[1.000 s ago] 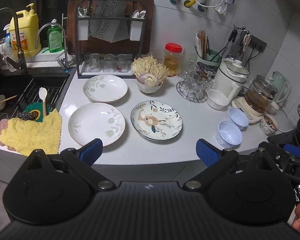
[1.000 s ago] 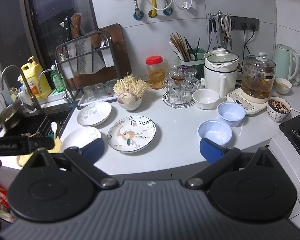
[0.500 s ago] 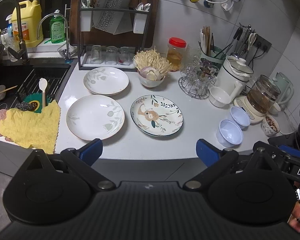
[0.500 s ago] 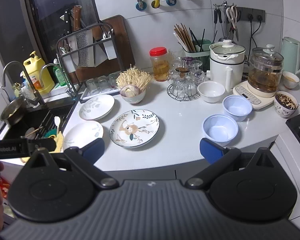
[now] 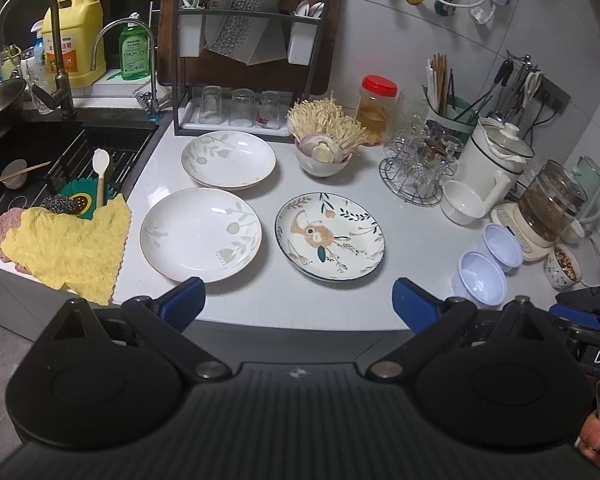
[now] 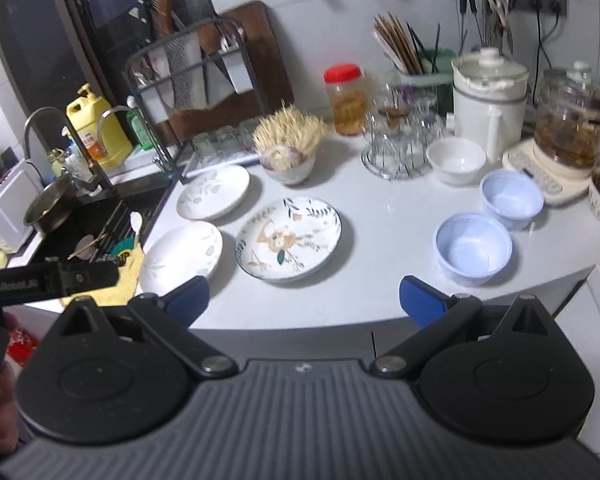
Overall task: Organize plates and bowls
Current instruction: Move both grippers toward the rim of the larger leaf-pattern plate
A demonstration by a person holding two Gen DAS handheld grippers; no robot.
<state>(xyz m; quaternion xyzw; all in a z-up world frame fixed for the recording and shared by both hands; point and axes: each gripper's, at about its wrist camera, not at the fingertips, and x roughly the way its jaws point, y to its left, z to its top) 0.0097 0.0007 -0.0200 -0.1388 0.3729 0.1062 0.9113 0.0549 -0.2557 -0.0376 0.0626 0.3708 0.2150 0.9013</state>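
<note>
Three plates lie on the white counter [image 5: 412, 240]: a white leaf-print plate [image 5: 201, 234] near the front left, a second white plate [image 5: 228, 159] behind it, and a flower-patterned plate [image 5: 330, 236] to the right. Two pale blue bowls [image 5: 482, 282] [image 5: 502, 246] and a white bowl [image 5: 462, 201] stand at the right. My left gripper [image 5: 296, 304] hangs open above the counter's front edge, holding nothing. My right gripper [image 6: 304, 296] is open too, in front of the flower-patterned plate [image 6: 288, 238], with the blue bowls [image 6: 474, 248] [image 6: 512, 198] to its right.
A black sink [image 5: 32, 160] with a yellow cloth [image 5: 66, 246] over its edge is at the left. Behind the plates stand a knife and glass rack [image 5: 240, 60], a bowl of enoki mushrooms [image 5: 326, 148], a red-lidded jar [image 5: 376, 106], a wire glass holder [image 5: 418, 172] and kettles [image 5: 496, 160].
Both grippers have come closer to the counter and tilted downward, so the plates and bowls look larger. Both stay open; nothing on the counter moved.
</note>
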